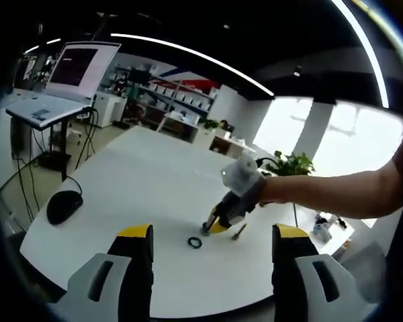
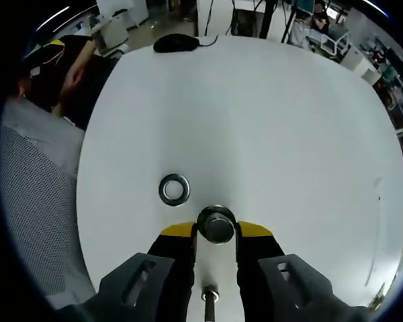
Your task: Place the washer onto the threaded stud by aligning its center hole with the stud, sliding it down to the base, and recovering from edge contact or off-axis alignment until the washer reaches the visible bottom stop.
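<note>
The right tool (image 2: 216, 233) pinches a round metal piece (image 2: 216, 225) between its yellow-tipped jaws. It looks like the head of the threaded stud, but that is hard to tell from above. A thin rod (image 2: 209, 300) shows lower down between the jaws, and its end is cut off. The washer (image 2: 174, 189) lies flat on the white worktop (image 2: 269, 121), just beside the round metal piece and not touching it.

The left tool (image 1: 212, 235) is held above the worktop with its jaws spread wide and nothing between them. From there the washer is a small dark ring. A small brassy thing (image 1: 239, 232) lies near the washer, too small to name.

Far from the washer, a black mouse (image 1: 64, 206) sits at the worktop's edge. A laptop (image 1: 60, 84) on a stand, shelves and bright windows are behind.
</note>
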The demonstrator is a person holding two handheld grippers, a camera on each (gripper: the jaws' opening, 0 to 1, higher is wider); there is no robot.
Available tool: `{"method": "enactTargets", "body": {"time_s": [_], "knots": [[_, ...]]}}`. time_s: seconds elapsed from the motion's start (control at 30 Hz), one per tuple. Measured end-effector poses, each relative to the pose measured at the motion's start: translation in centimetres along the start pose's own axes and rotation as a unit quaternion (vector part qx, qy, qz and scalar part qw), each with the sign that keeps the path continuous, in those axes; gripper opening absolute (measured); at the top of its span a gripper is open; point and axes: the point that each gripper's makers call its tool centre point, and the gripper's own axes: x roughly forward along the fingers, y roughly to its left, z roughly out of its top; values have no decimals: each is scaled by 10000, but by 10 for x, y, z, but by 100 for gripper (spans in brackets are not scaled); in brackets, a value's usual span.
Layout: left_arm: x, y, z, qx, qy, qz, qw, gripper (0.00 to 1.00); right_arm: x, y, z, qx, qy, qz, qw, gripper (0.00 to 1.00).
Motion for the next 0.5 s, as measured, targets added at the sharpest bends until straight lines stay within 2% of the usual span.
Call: {"method": "enactTargets", "body": {"time_s": [0.33, 0.5], "knots": [[-1, 1, 3, -59, -91, 23, 9999, 71, 2, 2, -1, -118, 86, 29, 9999, 25], [-1, 2, 3, -47, -100, 27, 9999, 71, -13, 2, 13, -137, -179, -78, 9997, 31]]}}
